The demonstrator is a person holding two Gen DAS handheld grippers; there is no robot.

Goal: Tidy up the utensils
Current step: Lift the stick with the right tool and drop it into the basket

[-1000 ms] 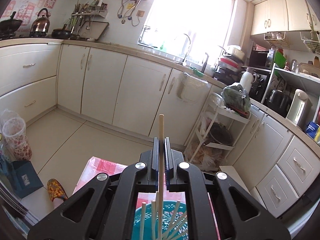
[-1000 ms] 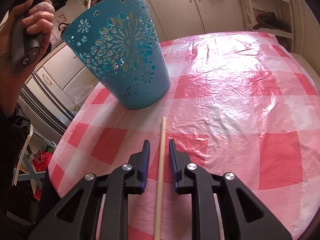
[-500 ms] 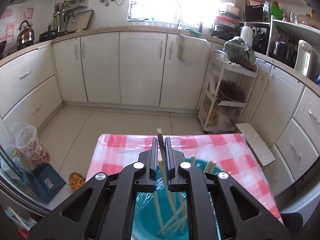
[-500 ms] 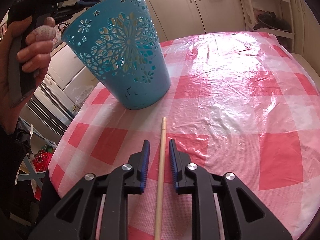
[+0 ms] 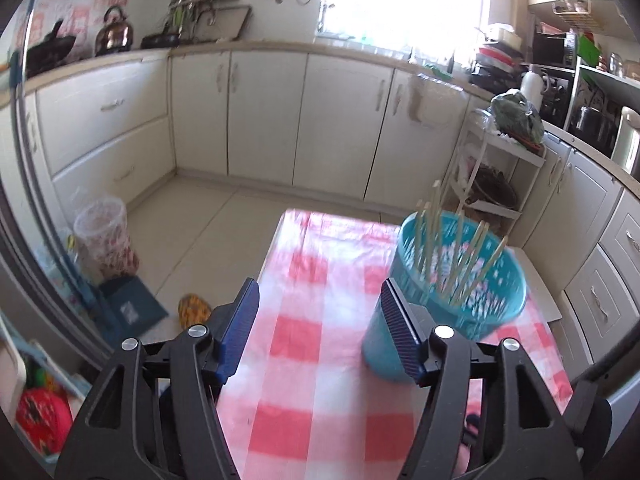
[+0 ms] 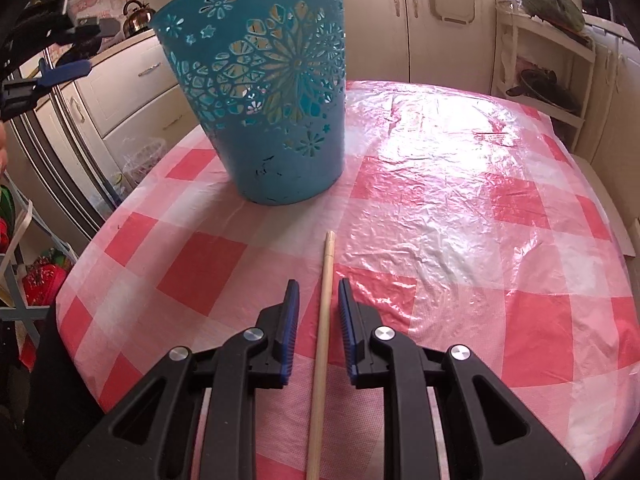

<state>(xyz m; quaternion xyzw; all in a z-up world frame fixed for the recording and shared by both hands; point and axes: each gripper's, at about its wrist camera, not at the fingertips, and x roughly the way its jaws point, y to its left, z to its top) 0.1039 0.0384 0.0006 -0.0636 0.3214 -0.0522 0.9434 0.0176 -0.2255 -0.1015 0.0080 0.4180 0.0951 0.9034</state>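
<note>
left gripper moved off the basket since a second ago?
Yes. The left gripper has swung leftward: the blue basket, earlier directly beneath, now sits right of its opening, empty jaws.

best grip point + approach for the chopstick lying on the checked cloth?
Mid-shaft, from above. The chopstick lies flat on the tablecloth, thin and straight, pointing toward the blue basket, so the pads should close across its width. The right gripper straddles it that way, jaws apart and not pressing. The shaft's near end is out of frame.

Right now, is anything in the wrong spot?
Yes: one chopstick lies flat on the checked tablecloth, between the right gripper fingers, while the other chopsticks stand in the blue basket.
</note>
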